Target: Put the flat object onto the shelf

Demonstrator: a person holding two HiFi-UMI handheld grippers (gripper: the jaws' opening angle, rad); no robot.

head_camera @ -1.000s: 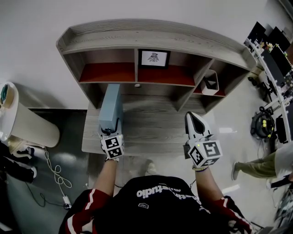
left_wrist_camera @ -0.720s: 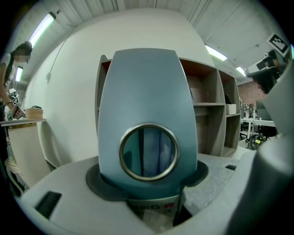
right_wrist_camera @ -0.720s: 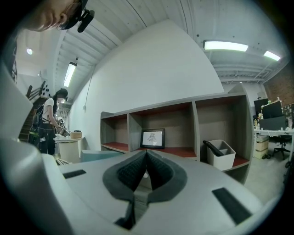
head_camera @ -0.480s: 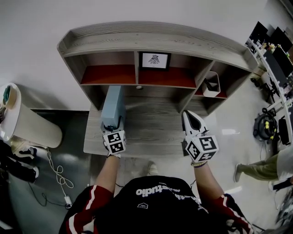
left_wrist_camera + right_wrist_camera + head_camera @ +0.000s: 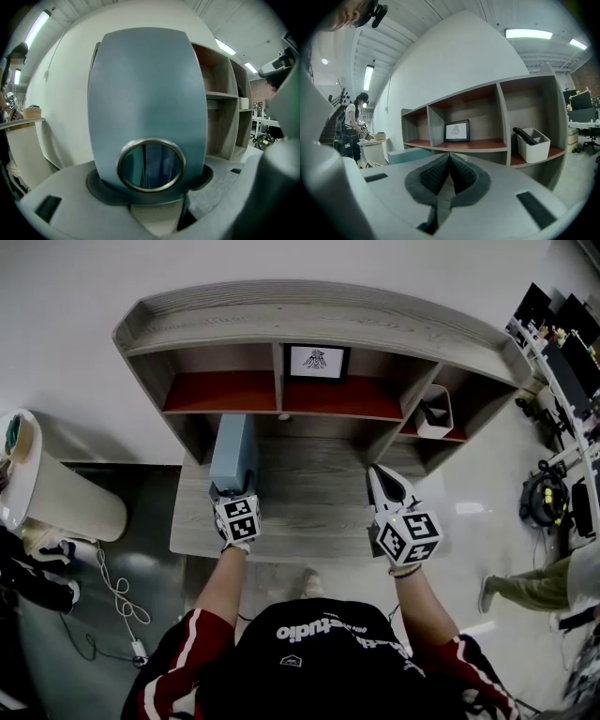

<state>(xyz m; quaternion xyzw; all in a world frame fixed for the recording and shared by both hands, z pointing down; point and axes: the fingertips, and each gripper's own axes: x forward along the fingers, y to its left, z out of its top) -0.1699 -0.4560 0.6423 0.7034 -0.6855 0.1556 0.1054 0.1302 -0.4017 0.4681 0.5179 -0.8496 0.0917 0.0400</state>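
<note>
1. The pale blue flat folder with a metal ring (image 5: 234,448) is clamped on edge in my left gripper (image 5: 235,491), just above the grey wooden desk (image 5: 309,498).
2. Its far end points at the grey wooden shelf unit (image 5: 319,320), lower left.
3. My right gripper (image 5: 381,474) is pinched together, holding nothing.

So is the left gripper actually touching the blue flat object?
Touching. In the left gripper view, the left gripper is shut on the lower edge of the blue flat object, with no gap.
</note>
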